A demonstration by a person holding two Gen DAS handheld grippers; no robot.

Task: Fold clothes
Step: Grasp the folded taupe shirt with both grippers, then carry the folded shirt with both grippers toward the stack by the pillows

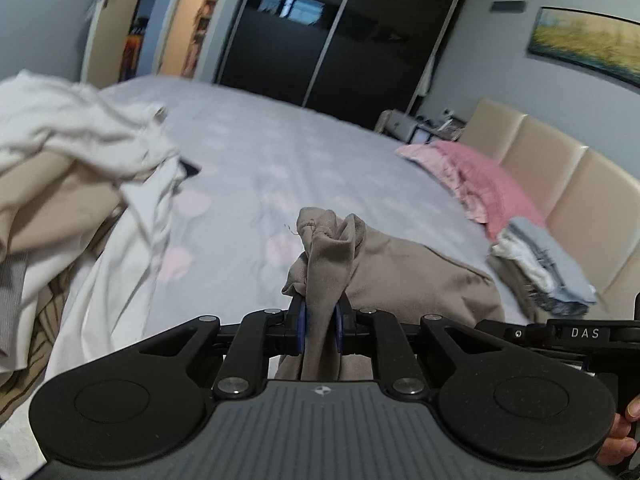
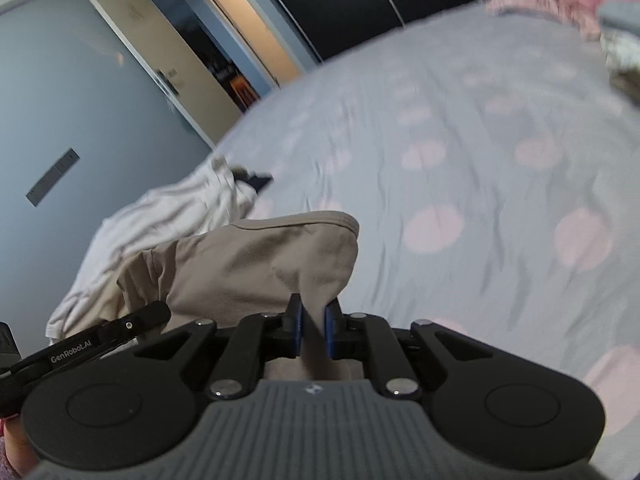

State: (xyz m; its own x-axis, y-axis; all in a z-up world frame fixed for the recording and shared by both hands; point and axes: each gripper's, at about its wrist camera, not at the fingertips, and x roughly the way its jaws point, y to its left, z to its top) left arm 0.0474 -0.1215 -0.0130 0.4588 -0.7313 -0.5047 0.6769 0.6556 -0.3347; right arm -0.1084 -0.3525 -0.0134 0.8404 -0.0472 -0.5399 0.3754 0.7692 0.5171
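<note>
Both grippers had hold of the taupe garment (image 1: 400, 272) at the near edge of the bed (image 1: 280, 152). The left gripper (image 1: 320, 326) had its jaws pinched nearly shut on a bunched corner, and the right gripper (image 2: 313, 328) was clamped the same way on another fold, the cloth hanging between them just above the sheet. It looked like the lift before a fold; next they would need to spread it taut and lay it flat. The middle of the bed lay open. The unsorted heap of clothes (image 1: 68, 168) crowded the left side, and the folded stack (image 1: 548, 268) and pink cloth (image 1: 480, 176) sat by the headboard (image 1: 580, 184).
</note>
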